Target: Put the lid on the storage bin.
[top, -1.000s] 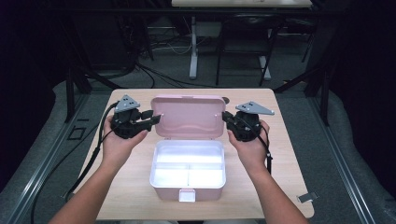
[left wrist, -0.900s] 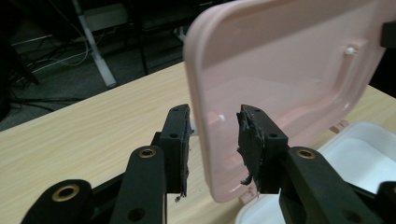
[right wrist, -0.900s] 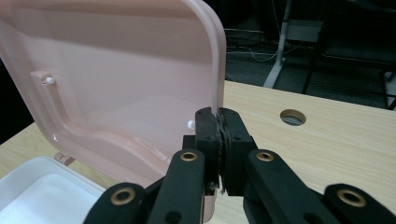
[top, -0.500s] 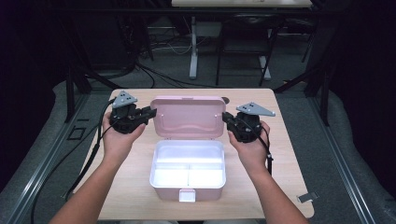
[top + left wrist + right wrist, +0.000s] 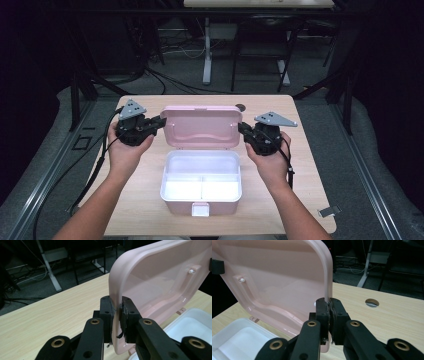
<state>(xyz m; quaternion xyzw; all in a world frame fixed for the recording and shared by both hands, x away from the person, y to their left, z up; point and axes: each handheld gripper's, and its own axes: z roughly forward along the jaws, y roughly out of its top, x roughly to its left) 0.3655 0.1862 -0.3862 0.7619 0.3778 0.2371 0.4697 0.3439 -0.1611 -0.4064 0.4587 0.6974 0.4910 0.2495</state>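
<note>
The pink plastic lid [image 5: 201, 126] stands raised over the white divided box [image 5: 201, 182], at the middle of the wooden table [image 5: 300, 165], nearer its front edge; the left gripper [image 5: 116, 320] has just been closing and now pinches the lid's left rim; the right gripper [image 5: 329, 316] pinches the right rim; likely risk: the smooth, glossy, round-cornered rim slips from the pads, or uneven pulling twists the thin lid at its hinge.

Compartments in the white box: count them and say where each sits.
2. In the white box, the left compartment and the right compartment lie side by side at its near end, split by a low divider. The far part looks undivided; glare may hide more.
</note>
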